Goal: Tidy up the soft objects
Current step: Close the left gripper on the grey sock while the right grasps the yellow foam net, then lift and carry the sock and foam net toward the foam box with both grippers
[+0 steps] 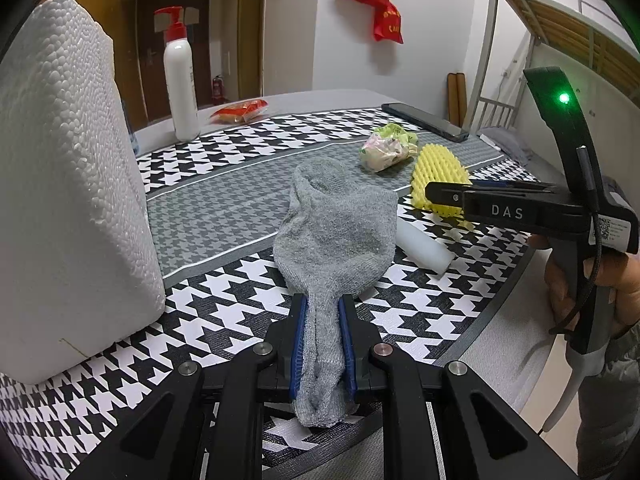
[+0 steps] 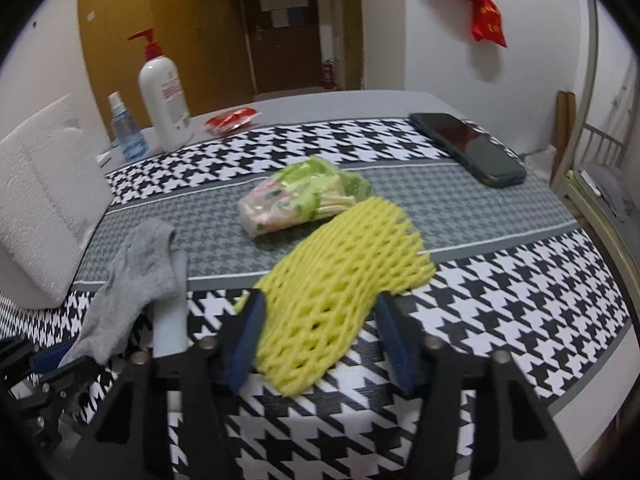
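While the left gripper (image 1: 323,300) keeps its blue-padded jaws clenched on the toe end of the grey sock (image 1: 336,232), the one clear word on show sits on the right gripper (image 2: 320,300): white capitals "DAS" along its black side, seen from the left wrist view, with a small code sticker behind it, too small to read. A green light glows on its handle, and a hand (image 1: 616,280) wraps the grip below.

Over to the right wrist view: the yellow foam net (image 2: 344,256) lies between the right jaws, a pad at each edge of it, though I cannot tell whether they are pressing on it. The sock stretches away from the left jaws across the cloth, its open cuff at the far end, draped partly over a white foam roll (image 1: 424,246).

More print: the white pump bottle (image 2: 166,96) with the red top carries a label, illegible from here. Red bags (image 2: 476,4) on the wall show yellow characters, too blurred to make out.

Now the surface: a black-and-white houndstooth cloth (image 2: 520,300) with a grey band covers most of the grey worktop (image 2: 320,100). On it sit a crumpled green-and-pink packet (image 2: 296,196), a dark phone (image 2: 472,148), a red packet (image 2: 230,120), a small clear spray bottle (image 2: 124,128) and a big white polystyrene block (image 1: 60,180) at the left.

Behind: white walls, a brown door (image 2: 284,24) with papers stuck on it, a fire extinguisher (image 2: 328,74) beside it, and a metal bunk bed frame (image 1: 560,20) at the right.
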